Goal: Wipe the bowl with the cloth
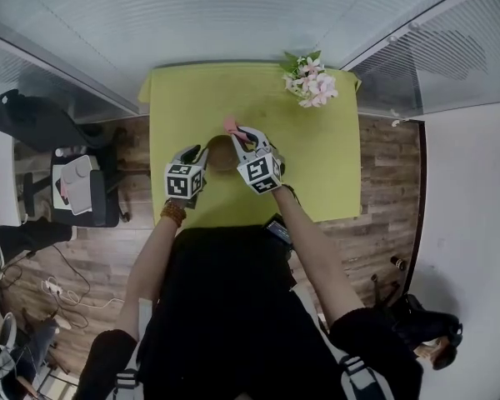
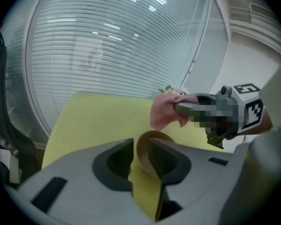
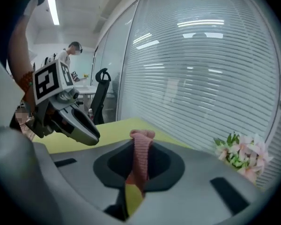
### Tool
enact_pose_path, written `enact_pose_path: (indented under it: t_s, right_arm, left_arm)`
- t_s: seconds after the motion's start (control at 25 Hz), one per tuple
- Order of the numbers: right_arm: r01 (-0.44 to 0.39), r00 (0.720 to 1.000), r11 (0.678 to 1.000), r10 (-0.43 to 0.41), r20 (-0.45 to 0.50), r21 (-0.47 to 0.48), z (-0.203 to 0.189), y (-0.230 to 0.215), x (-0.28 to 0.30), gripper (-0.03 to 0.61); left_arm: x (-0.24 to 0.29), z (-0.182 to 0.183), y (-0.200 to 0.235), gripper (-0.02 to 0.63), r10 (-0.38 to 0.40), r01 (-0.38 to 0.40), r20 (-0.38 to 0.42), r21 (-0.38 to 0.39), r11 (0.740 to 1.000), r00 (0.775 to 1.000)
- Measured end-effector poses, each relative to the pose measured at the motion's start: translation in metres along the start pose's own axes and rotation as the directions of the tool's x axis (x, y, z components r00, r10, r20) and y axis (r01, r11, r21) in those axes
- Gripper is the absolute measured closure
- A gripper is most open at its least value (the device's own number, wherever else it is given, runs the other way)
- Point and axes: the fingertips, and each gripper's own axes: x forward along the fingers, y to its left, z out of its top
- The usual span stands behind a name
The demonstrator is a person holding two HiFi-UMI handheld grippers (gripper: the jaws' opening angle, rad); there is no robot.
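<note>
One yellow-green table (image 1: 333, 165) stands against a wall of white blinds (image 1: 233, 15). A bunch of pink flowers (image 1: 311, 80) lies at its far right corner. The floor (image 1: 383, 173) is brown wood, and a black chair (image 1: 83, 194) sits off to the left.

Both arms reach out over the near part of the table, close together. The left wrist wears a bead bracelet (image 1: 173, 213).

The left gripper (image 1: 195, 151) is held low and points forward. Its jaws are a little apart. The rim of the brown bowl (image 1: 221, 152) sits in the gap between them, close to the right-hand jaw, with some yellow table showing beside the other jaw. I cannot see either pad pushing on the bowl. The rest of the bowl is just past the jaw tips, resting on the table.

The right gripper (image 1: 238, 131) is held a bit higher and leans in from the right, above the far side of the bowl. Its jaws are squeezed tight on the pink cloth (image 1: 231, 124). A fold of cloth sticks out past the tips, and more of it hangs down under the jaws
</note>
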Motion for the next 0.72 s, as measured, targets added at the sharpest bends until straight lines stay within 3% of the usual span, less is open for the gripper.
enact_pose_path:
  t_s: [0.2,0.4,0.48,0.72]
  right_arm:
    - [-0.001,0.998,1.000,0.001,-0.057,-0.013,-0.014,0.013,0.017,0.548]
    - [0.007,0.999,1.000,-0.007,-0.038,0.019,-0.008,0.007,0.010,0.548]
    - [0.013,1.000,1.000,-0.013,-0.028,0.021,-0.004,0.002,0.004,0.548]
    - [0.031,0.998,1.000,-0.031,0.048,0.004,0.022,-0.017,-0.029,0.548]
  left_arm:
    - [0.018,-0.020,0.007,0.502,0.005,-0.016,-0.083,-0.125,0.992,0.997]
    - [0.037,-0.034,0.009,0.509,0.010,-0.043,-0.169,-0.193,0.980,0.986]
    - [0.037,-0.036,0.011,0.584,0.029,-0.071,-0.181,-0.227,0.971,0.983]
    - [0.030,-0.015,0.003,0.592,-0.001,-0.037,-0.159,-0.236,0.971,0.987]
